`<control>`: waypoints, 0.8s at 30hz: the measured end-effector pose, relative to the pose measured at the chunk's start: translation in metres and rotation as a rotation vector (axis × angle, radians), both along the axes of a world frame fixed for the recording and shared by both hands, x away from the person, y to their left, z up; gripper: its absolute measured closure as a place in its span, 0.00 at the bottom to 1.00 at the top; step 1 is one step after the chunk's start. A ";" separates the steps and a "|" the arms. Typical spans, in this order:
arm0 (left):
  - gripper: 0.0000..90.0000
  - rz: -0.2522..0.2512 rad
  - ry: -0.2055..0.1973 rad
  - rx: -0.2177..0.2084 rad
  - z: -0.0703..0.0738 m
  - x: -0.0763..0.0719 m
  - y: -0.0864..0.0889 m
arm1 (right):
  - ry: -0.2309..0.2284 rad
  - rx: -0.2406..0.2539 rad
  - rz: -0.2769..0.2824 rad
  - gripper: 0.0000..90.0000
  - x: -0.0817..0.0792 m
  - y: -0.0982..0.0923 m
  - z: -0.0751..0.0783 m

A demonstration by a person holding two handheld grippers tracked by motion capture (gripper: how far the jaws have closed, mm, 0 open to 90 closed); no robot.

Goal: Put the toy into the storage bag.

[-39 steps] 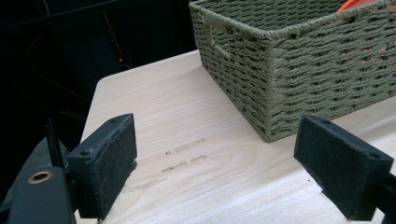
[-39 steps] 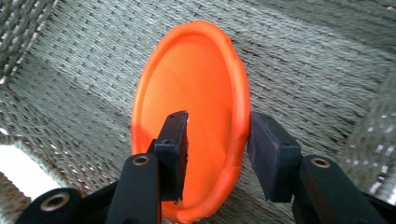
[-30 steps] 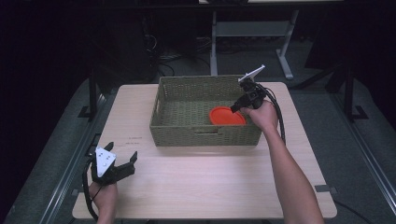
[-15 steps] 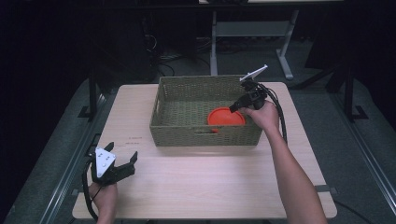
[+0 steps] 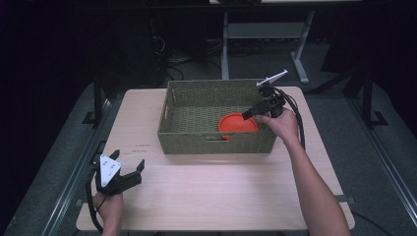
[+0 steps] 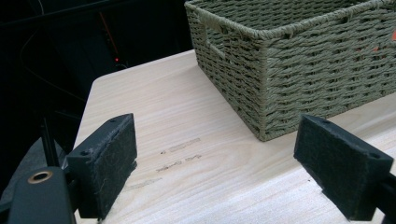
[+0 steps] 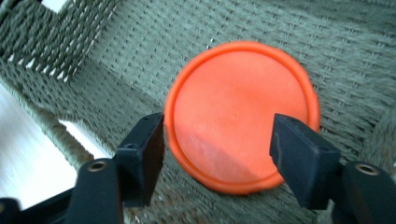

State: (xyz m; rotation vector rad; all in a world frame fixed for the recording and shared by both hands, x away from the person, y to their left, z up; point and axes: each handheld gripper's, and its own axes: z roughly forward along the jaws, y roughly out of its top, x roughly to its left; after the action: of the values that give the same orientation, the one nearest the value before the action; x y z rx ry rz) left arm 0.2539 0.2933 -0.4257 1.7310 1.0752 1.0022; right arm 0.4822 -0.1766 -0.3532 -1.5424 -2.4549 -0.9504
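right gripper [image 5: 251,114] drawn slightly back from orange disc [image 5: 238,123] (jaws apart)

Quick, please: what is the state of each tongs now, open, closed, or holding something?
Left tongs: open, holding nothing, above the table.
Right tongs: open, holding nothing, over the orange disc in the basket.

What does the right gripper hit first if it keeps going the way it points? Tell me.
Most likely the orange disc lying on the floor of the woven basket. The right gripper is open and aimed down at it, jaws on either side of its near half. How far above it is unclear.
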 end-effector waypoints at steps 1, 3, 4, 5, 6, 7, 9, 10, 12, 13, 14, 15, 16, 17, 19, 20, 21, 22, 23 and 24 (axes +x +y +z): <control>0.14 -0.001 0.001 0.002 0.000 0.000 0.000 | 0.007 0.006 -0.005 0.36 -0.001 -0.001 0.001; 0.14 -0.003 0.002 0.007 0.000 0.000 0.000 | 0.003 0.025 0.003 0.36 -0.003 -0.004 0.002; 0.14 -0.002 0.004 0.006 0.000 0.000 0.000 | -0.004 0.029 0.000 0.36 -0.005 -0.006 0.003; 0.14 -0.002 0.002 0.002 0.000 -0.001 0.000 | -0.011 0.033 -0.004 0.36 -0.007 -0.007 0.004; 0.14 -0.003 0.000 -0.001 0.000 -0.001 0.000 | -0.014 0.043 -0.003 0.36 -0.008 -0.009 0.005; 0.14 0.000 -0.001 -0.004 0.000 -0.001 0.001 | -0.012 0.049 -0.001 0.36 -0.009 -0.010 0.006; 0.14 0.006 -0.001 -0.014 0.000 -0.001 0.002 | -0.020 0.057 -0.003 0.36 -0.012 -0.012 0.009; 0.14 0.008 0.000 -0.015 0.000 -0.001 0.002 | -0.025 0.066 0.000 0.36 -0.013 -0.014 0.010; 0.14 0.009 -0.002 -0.009 0.000 -0.001 0.003 | -0.024 0.075 0.000 0.36 -0.015 -0.016 0.012; 0.14 0.010 -0.002 -0.008 0.000 -0.001 0.003 | -0.027 0.073 0.001 0.36 -0.016 -0.017 0.012; 0.14 0.010 -0.001 -0.008 0.000 -0.001 0.003 | -0.028 0.076 -0.001 0.35 -0.016 -0.018 0.013; 0.14 0.009 0.000 -0.009 0.000 -0.001 0.003 | -0.026 0.085 0.001 0.35 -0.017 -0.019 0.014; 0.14 0.006 0.001 -0.010 0.000 -0.001 0.002 | -0.027 0.095 0.004 0.35 -0.018 -0.020 0.015; 0.14 0.005 0.001 -0.010 0.000 -0.001 0.002 | -0.032 0.098 0.006 0.35 -0.019 -0.021 0.016; 0.14 0.000 0.004 -0.001 0.000 0.000 0.001 | -0.039 0.099 0.009 0.35 -0.022 -0.022 0.017; 0.14 0.000 0.003 0.003 0.000 -0.001 0.001 | -0.045 0.099 0.008 0.35 -0.023 -0.023 0.018; 0.14 0.002 0.001 0.003 0.000 -0.001 0.001 | -0.047 0.099 0.006 0.35 -0.024 -0.023 0.017; 0.14 0.002 0.000 0.005 0.000 -0.001 0.001 | -0.042 0.097 0.013 0.34 -0.025 -0.024 0.017; 0.14 0.003 0.001 0.007 0.000 -0.001 0.001 | -0.037 0.097 0.016 0.34 -0.026 -0.024 0.017; 0.14 0.004 0.002 0.005 0.000 -0.001 0.001 | -0.042 0.096 0.018 0.34 -0.027 -0.025 0.017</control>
State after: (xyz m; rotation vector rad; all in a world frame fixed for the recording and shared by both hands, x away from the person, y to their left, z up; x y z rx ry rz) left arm 0.2527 0.2946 -0.4257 1.7352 1.0783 1.0066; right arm 0.4549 -0.2013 -0.3364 -1.4829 -2.4074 -1.0915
